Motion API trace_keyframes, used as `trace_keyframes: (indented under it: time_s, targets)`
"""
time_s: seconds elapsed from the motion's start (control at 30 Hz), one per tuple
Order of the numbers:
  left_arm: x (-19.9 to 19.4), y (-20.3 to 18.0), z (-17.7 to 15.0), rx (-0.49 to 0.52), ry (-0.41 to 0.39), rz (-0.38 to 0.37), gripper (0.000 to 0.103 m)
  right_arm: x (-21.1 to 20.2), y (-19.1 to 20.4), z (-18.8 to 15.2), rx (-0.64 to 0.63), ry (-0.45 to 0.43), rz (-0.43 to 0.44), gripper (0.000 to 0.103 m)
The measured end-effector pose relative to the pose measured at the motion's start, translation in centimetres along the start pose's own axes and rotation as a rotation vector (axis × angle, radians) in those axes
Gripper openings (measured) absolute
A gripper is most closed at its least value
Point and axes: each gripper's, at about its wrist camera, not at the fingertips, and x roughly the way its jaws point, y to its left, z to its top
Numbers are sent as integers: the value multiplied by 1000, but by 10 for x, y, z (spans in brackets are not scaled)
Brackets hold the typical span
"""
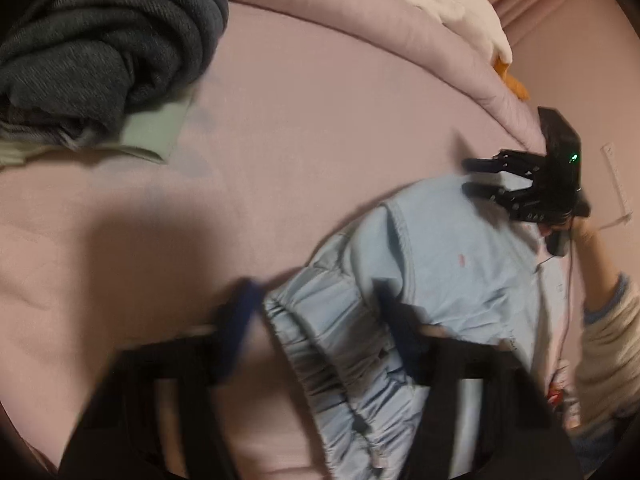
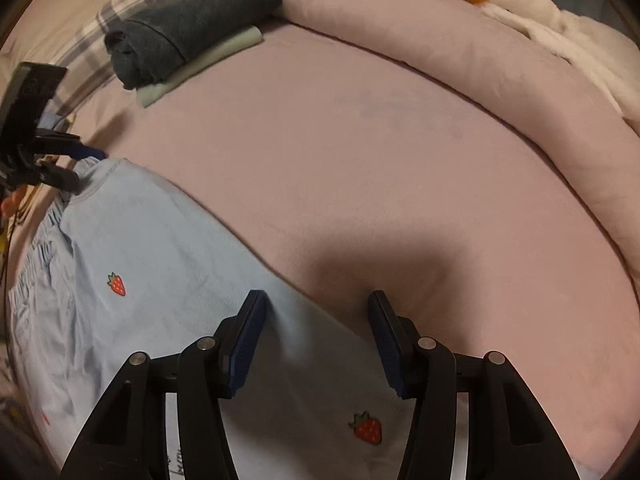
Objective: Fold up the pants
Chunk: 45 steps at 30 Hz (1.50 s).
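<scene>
Light-blue pants (image 2: pixel 160 248) with little strawberry prints (image 2: pixel 116 284) lie spread flat on the pink bed sheet (image 2: pixel 360 168), right under both tools. Right gripper (image 2: pixel 316 344) sits just above the fabric edge with its fingers apart, nothing pinched between them. Left gripper (image 1: pixel 316 320) is blurry in its own view, fingers apart too, straddling the gathered elastic waistband (image 1: pixel 332 360) without squeezing it. Further back there's a folded dark grey garment (image 2: pixel 200 20) stacked on a pale green one (image 2: pixel 208 64), then the rolled pink duvet (image 2: pixel 460 52), and a white plush toy (image 2: pixel 560 40) with an orange bit at the far edge.
</scene>
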Motion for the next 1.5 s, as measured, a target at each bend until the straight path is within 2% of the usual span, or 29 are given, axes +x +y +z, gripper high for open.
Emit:
trace_keyframes:
  time_s: [0.03,0.07,0.13,0.2,0.23,0.27,0.3,0.33,0.4,0.43,0.5,0.53,0.57,0.6,0.63,0.67,0.73,0.87,0.93,1.0,1.03,1.13,1.17,1.2,1.23,1.27,1.3,1.4,1.5]
  targets:
    - [-2,0,-1,-5,-17,3,44,-1,2,-1,-7,4,-17,43]
    - [-2,-1,-2,-9,-31,7,43,-2,5,-2,-16,9,-30,30]
    - [-3,-9,-6,20,-64,49,38,-6,15,-3,-28,-1,-39,11]
    - [-3,-20,-6,43,-98,89,31,-7,34,-4,-85,2,-112,7]
    - [-7,-22,-7,53,-124,106,23,-7,40,-4,-99,4,-138,6]
    - [-11,-24,-7,59,-159,142,10,-11,44,-3,-104,-12,-171,5]
    - [-14,-19,-6,42,-189,148,9,-15,44,-2,-93,-36,-187,4]
    - [-9,-10,-4,-12,-174,113,10,-18,43,-1,-73,-58,-201,3]
    - [4,-2,-4,-50,-113,131,18,-11,38,-2,-8,-42,-181,3]
    - [2,-4,-5,-43,-121,134,21,-5,40,-3,-10,-25,-186,3]
    - [-6,-5,-6,-48,-127,115,42,-8,48,-3,-21,-27,-205,3]
    - [-10,-3,-6,-65,-133,64,72,-14,46,-4,0,-28,-181,3]
    - [-14,2,-6,-83,-143,27,90,-23,45,-4,14,-42,-153,5]
    - [-18,6,-6,-108,-161,2,92,-32,42,-6,20,-60,-129,7]
    - [-19,9,-4,-132,-168,-19,91,-39,39,-7,24,-71,-106,14]
    - [-19,12,-1,-150,-164,-23,91,-45,35,-8,31,-80,-92,29]
    - [-13,15,3,-156,-148,-24,91,-44,29,-9,59,-58,-96,51]
    - [18,-3,10,-34,-27,28,90,-29,3,-8,94,-31,-67,52]
    - [27,-13,10,40,-10,51,90,-23,-4,-9,105,-3,-51,52]
    - [32,-19,11,84,5,33,86,-10,-11,-12,121,41,-18,52]
    - [34,-21,10,94,7,29,82,-10,-11,-13,112,25,-21,52]
    - [36,-35,8,134,19,31,56,-10,-5,-16,99,10,-51,52]
    - [34,-36,5,131,18,28,43,-13,-2,-18,98,7,-63,46]
    - [30,-36,3,129,7,44,35,-15,2,-19,94,2,-70,40]
    - [26,-36,0,117,-2,49,34,-18,7,-20,84,-8,-82,21]
    - [24,-40,2,108,-22,47,31,-22,13,-23,70,-11,-98,11]
    - [20,-41,2,113,-36,56,31,-24,19,-25,50,-14,-128,11]
    - [8,-66,-6,195,-82,165,28,-41,30,-32,19,-41,-202,5]
    - [-8,-90,-14,253,-136,239,28,-87,36,-50,33,-112,-253,4]
